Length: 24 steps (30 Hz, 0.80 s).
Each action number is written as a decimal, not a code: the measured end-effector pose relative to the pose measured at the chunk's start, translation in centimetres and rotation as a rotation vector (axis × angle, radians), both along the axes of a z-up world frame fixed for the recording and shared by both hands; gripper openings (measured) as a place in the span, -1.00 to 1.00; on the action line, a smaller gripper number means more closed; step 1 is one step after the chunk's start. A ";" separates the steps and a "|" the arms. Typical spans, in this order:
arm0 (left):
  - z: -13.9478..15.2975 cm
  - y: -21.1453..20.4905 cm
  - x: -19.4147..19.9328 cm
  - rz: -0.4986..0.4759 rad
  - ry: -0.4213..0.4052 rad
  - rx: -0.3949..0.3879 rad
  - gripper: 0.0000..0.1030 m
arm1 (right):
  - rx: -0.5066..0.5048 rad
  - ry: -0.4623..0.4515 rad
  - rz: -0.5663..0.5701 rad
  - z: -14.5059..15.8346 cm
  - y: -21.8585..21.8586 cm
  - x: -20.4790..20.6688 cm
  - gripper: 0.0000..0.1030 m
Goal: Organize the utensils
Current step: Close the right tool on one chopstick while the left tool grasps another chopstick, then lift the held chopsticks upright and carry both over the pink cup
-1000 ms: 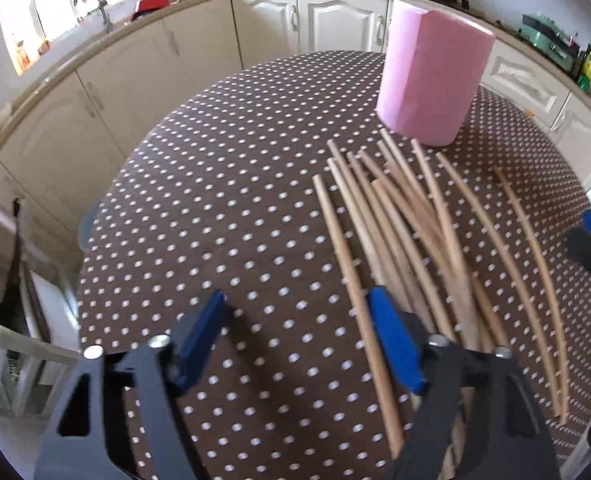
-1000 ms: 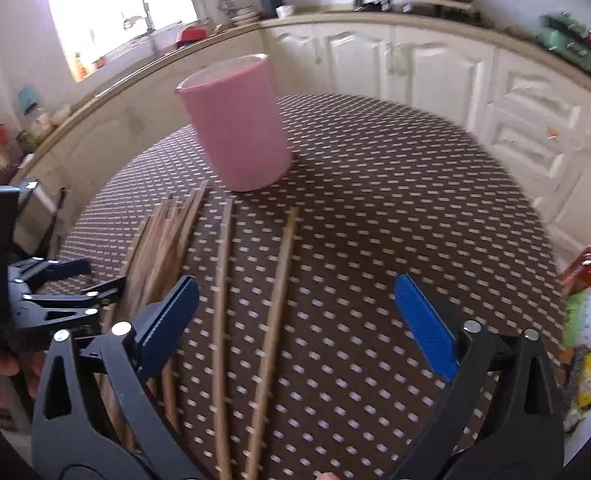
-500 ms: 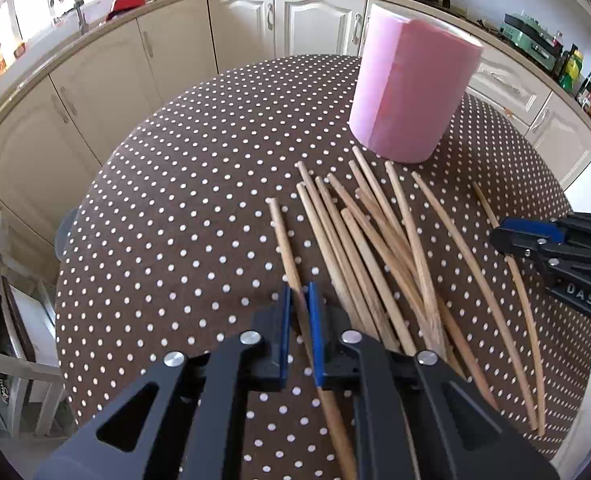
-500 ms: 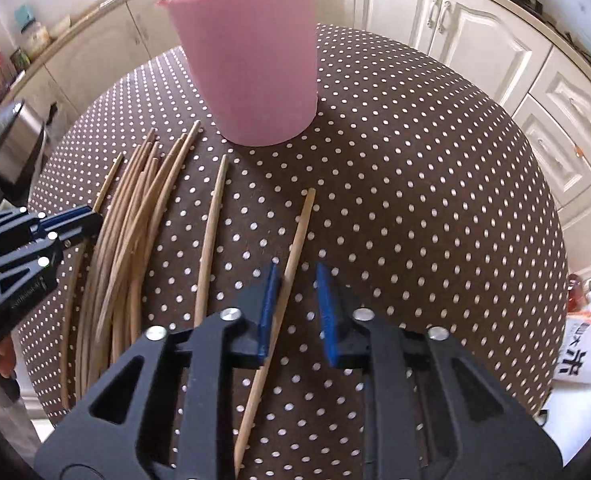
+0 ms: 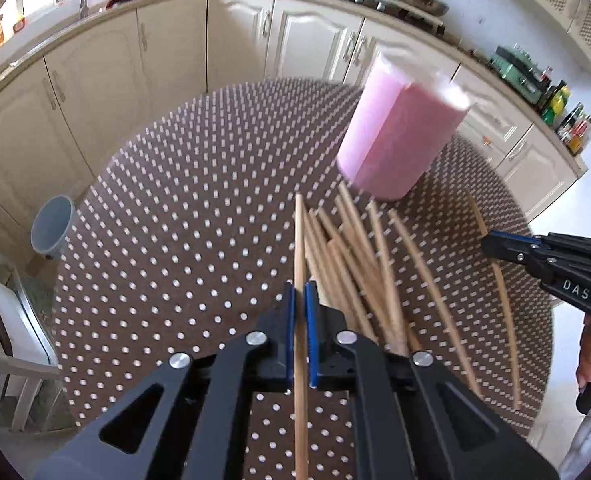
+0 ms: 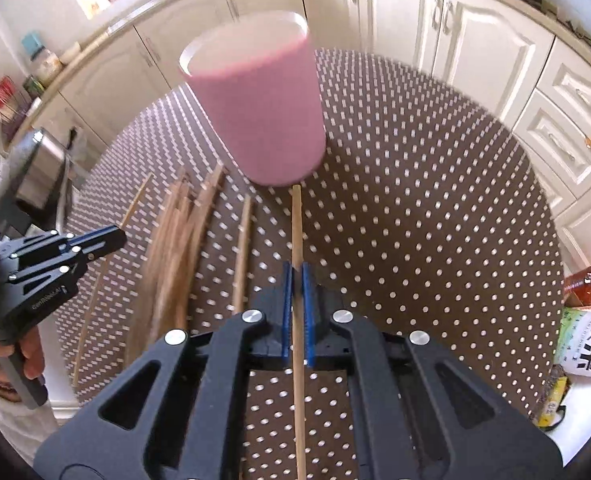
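Left wrist view: the left gripper [image 5: 300,340] is clenched on one thin wooden chopstick [image 5: 299,240], the right gripper [image 6: 298,316] likewise on another chopstick [image 6: 295,232], both aimed at the pink cylindrical holder [image 6: 259,108] on the dotted table [image 6: 435,240]. A long stick pinched low could pivot and miss the rim. Both grippers tilt steeply down.

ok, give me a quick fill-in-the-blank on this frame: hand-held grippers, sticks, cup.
1. Each hand-held gripper, left and right, is shut on one wooden ____.
2. The upright container on the table is coloured ____.
3. The tablecloth is brown with white ____.
4. The loose chopsticks lie on the table, not inside the ____.

Missing words: chopstick; pink; dots; container
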<state>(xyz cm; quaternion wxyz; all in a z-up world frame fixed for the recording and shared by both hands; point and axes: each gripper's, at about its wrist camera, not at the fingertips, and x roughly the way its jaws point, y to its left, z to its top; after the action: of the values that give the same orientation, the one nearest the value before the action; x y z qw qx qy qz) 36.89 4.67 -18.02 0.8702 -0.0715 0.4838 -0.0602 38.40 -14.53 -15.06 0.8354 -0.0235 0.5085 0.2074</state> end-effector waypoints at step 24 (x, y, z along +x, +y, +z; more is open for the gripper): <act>9.6 -3.7 -6.7 -0.088 -0.335 -0.143 -0.89 | 0.180 -0.253 0.079 10.5 0.0 -6.3 -0.89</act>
<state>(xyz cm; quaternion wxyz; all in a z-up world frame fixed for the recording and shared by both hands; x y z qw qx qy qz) 30.23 0.99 -8.38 0.9278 -0.1008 0.3293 -0.1435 32.09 -14.49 -4.51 0.8827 0.0058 0.3773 0.2801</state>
